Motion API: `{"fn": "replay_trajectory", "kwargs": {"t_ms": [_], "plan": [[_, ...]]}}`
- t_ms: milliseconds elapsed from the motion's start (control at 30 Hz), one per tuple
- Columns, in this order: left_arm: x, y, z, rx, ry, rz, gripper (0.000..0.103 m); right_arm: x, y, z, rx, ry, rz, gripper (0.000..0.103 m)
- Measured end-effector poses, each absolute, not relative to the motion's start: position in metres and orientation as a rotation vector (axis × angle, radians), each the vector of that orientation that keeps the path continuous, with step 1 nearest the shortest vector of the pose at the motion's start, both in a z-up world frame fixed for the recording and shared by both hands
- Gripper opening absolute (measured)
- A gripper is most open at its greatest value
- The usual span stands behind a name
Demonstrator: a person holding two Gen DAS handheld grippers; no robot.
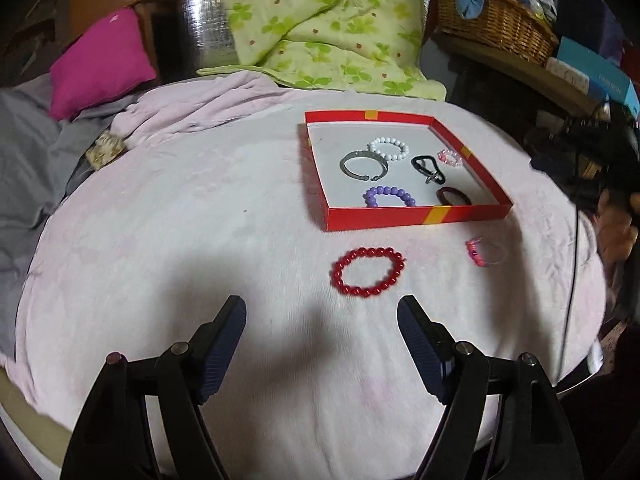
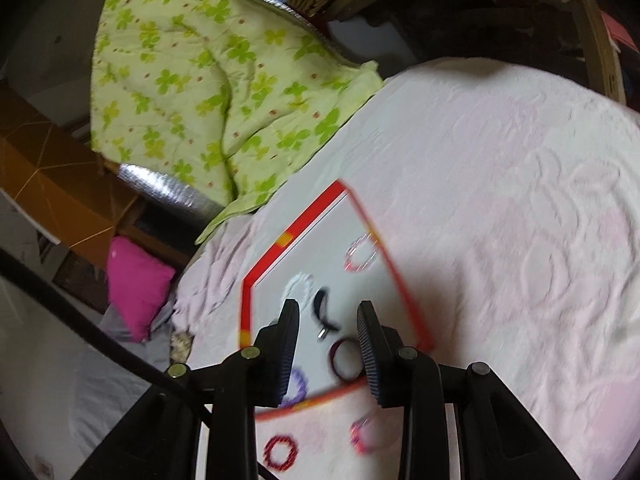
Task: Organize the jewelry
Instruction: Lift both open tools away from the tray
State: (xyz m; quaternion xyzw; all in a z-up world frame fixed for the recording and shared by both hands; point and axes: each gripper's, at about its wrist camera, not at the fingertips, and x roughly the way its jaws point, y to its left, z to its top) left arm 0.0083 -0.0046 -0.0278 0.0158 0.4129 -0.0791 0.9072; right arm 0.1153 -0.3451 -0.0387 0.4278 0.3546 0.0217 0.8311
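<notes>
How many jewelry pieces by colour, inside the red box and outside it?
In the red box:
White: 1
Silver: 1
Black: 1
Pale pink: 1
Purple: 1
Maroon: 1
Outside:
Red: 1
Pink: 1
Total: 8

Blue box [image 1: 596, 76] — white print, too blurred to read.

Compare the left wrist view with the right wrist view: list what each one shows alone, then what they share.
Left wrist only: the grey metal open bangle in the tray, and the open left claw above the cloth.

Right wrist only: the open right claw above the tray, and a curved wooden frame at upper right.

Both: the shallow red cardboard tray, the red beaded bracelet and small pink bracelet outside it on the pale pink cloth.
</notes>
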Motion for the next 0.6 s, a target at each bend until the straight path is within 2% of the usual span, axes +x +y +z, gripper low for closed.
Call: {"fn": "replay_trajectory", "kwargs": {"t_ms": [200,400,600], "plan": [[-0.023,-0.001,0.003,-0.011,0.857,-0.074,0.079,0.080,-0.303,-0.038,0.879,0.754,0.126,0.033],[-0.061,0.000,0.047,0.031,0.712,-0.044,0.079,0.034,-0.258,-0.020,0.700,0.682,0.201,0.033],[-0.096,0.002,0.087,0.102,0.570,-0.029,0.079,-0.012,-0.243,-0.003,0.642,0.574,0.262,0.033]]}}
